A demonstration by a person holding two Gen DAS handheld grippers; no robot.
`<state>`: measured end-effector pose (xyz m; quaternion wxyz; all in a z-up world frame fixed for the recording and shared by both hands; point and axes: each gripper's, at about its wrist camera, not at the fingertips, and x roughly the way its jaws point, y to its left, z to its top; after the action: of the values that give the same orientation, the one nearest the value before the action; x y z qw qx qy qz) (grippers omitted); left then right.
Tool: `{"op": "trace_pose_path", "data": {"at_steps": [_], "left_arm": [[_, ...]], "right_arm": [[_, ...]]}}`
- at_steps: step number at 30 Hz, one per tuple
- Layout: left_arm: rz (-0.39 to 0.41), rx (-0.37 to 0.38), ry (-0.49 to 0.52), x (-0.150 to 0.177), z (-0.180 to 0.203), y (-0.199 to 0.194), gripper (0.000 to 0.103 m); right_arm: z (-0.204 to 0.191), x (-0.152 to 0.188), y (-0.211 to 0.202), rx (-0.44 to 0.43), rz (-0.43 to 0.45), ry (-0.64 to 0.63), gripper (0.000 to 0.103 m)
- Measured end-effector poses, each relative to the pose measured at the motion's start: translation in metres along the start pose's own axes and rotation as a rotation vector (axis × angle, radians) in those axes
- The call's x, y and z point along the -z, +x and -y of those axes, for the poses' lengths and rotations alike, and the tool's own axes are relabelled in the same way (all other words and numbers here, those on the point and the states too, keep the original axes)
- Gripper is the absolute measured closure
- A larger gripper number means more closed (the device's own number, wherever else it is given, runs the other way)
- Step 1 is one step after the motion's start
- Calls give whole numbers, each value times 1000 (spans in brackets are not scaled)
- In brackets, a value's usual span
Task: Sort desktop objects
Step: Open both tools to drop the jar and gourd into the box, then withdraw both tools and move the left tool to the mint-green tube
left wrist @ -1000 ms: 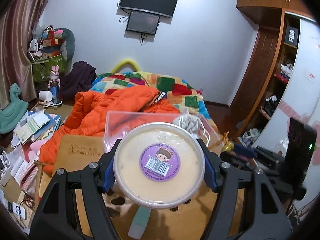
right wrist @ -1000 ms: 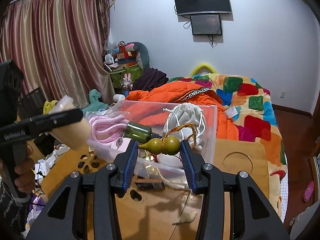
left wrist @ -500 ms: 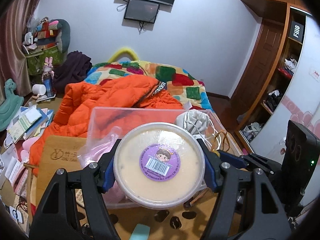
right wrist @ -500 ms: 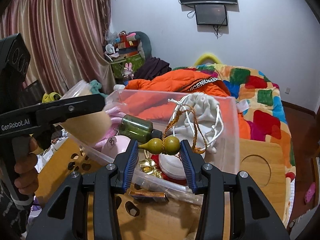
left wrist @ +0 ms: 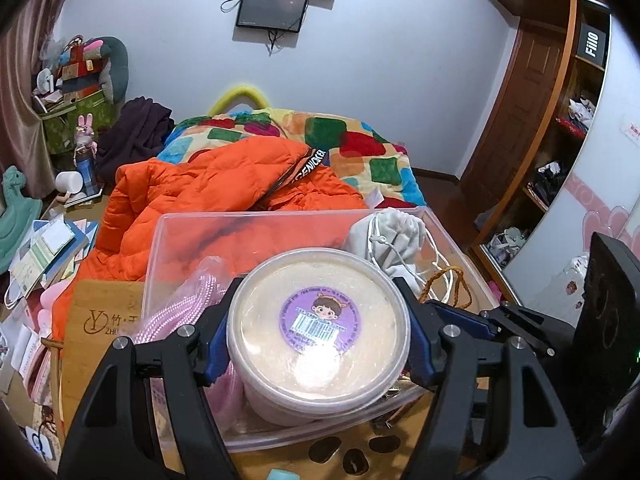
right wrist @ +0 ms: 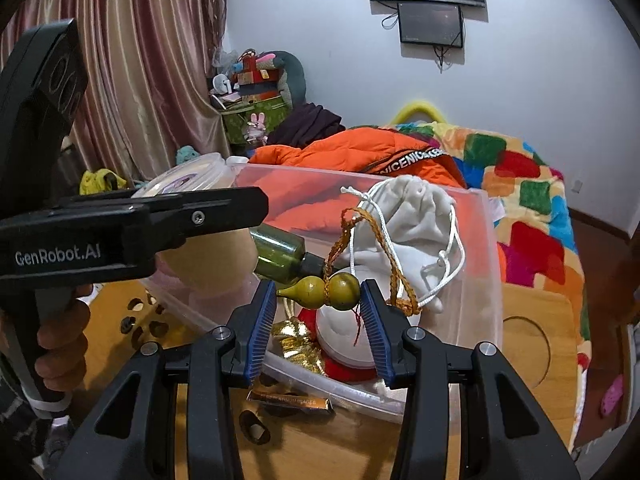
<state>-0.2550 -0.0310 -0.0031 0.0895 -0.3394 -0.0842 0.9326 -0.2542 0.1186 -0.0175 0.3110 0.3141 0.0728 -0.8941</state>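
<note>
My left gripper (left wrist: 318, 342) is shut on a round cream tub (left wrist: 320, 328) with a purple barcode sticker, held over the near left part of a clear plastic bin (left wrist: 192, 226). The same tub (right wrist: 188, 178) shows in the right wrist view, clamped by the left gripper's black finger (right wrist: 168, 220). My right gripper (right wrist: 320, 298) is shut on a small olive gourd charm (right wrist: 326, 290) with a braided orange cord, above the bin (right wrist: 486, 248). Inside the bin lie a white drawstring pouch (right wrist: 404, 216), a green bottle (right wrist: 278, 254), pink rope (left wrist: 180, 304) and gold foil (right wrist: 296, 340).
The bin rests on a wooden table (right wrist: 528, 336) with cut-out holes. A wrapped bar (right wrist: 290, 400) lies on the table by the bin's near wall. Behind are an orange jacket (left wrist: 208, 188) and a patchwork blanket (right wrist: 532, 208). A hand (right wrist: 60, 344) grips the left tool's handle.
Both grippers have moved forward and down toward the bin, which now looks larger and closer. The tub and the gourd now hang over the bin's inside. Grips are unchanged.
</note>
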Motion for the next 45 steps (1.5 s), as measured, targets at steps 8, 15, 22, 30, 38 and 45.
{"op": "trace_pose_path", "data": {"at_steps": [8, 15, 22, 30, 38, 45], "left_arm": [[-40, 26, 2, -8, 4, 4, 33], [-13, 7, 9, -8, 7, -14, 31], [33, -29, 12, -3, 5, -45, 22], [72, -125, 24, 22, -6, -79, 10], [20, -181, -21, 62, -31, -85, 10], [-57, -226, -19, 101, -37, -70, 10]], "right_arm": [[-5, -3, -4, 134, 4, -25, 28], [-11, 1, -19, 175, 22, -47, 23], [-6, 8, -39, 174, 33, 1, 19], [6, 28, -74, 195, 59, 82, 12], [19, 64, -103, 295, 104, 160, 2], [20, 90, -95, 326, 50, 161, 2]]}}
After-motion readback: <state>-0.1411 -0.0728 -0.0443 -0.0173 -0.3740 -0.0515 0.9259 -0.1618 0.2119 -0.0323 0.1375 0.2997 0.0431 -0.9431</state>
